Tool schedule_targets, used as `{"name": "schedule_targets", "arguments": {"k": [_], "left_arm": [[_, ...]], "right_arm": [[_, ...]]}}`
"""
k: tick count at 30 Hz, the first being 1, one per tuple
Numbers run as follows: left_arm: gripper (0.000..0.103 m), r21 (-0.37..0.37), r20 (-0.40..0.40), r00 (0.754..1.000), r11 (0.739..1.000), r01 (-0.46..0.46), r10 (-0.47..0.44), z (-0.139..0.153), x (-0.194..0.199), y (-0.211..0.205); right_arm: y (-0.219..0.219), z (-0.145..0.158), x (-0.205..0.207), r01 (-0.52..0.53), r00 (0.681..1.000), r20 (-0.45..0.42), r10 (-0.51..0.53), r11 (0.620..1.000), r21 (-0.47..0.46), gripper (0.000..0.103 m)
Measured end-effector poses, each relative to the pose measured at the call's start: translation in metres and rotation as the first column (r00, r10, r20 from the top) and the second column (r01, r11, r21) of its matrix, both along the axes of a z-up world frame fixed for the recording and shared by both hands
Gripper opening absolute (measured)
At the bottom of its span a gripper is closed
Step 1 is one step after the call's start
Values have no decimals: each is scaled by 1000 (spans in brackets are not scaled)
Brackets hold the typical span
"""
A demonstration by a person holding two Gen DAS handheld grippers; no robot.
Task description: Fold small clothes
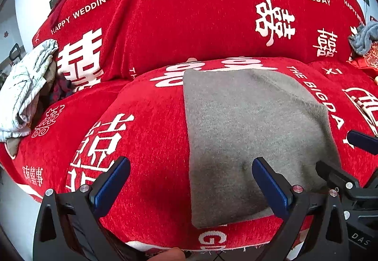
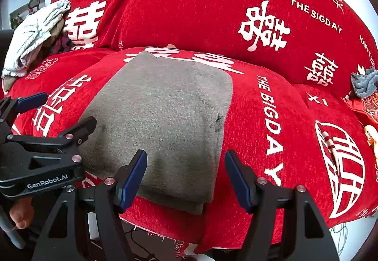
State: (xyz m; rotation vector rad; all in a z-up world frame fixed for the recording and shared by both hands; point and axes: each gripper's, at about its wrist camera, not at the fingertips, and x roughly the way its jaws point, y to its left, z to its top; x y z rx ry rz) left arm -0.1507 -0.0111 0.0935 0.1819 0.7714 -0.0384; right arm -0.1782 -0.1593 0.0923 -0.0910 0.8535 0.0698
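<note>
A grey knitted garment (image 1: 248, 131) (image 2: 165, 114) lies folded flat in a rough rectangle on the red seat cushion (image 1: 146, 133) (image 2: 255, 143) of a sofa. My left gripper (image 1: 191, 180) is open wide at the garment's near left edge. One pad hangs over the grey knit and the other over the red cover, gripping nothing. My right gripper (image 2: 185, 176) is open over the garment's near right corner, with the folded edge between the pads but not pinched. Each gripper shows in the other's view: the left gripper (image 2: 56, 114) and the right gripper (image 1: 347, 157).
A crumpled white patterned cloth (image 1: 26, 86) (image 2: 35, 36) is heaped on the sofa's left end, and a grey-blue cloth (image 1: 363, 39) (image 2: 363, 84) lies at the right end. The red backrest (image 1: 189, 25) rises behind the seat. The seat's front edge is just below the grippers.
</note>
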Motion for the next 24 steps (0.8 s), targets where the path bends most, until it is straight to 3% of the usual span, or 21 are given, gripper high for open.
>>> {"name": "schedule_targets", "arguments": {"k": [24], "left_arm": [[103, -9, -17, 1000, 1000, 8, -8, 2, 1, 3]], "right_arm": [[1, 5, 0, -8, 1000, 7, 8, 1000, -7, 71]]}}
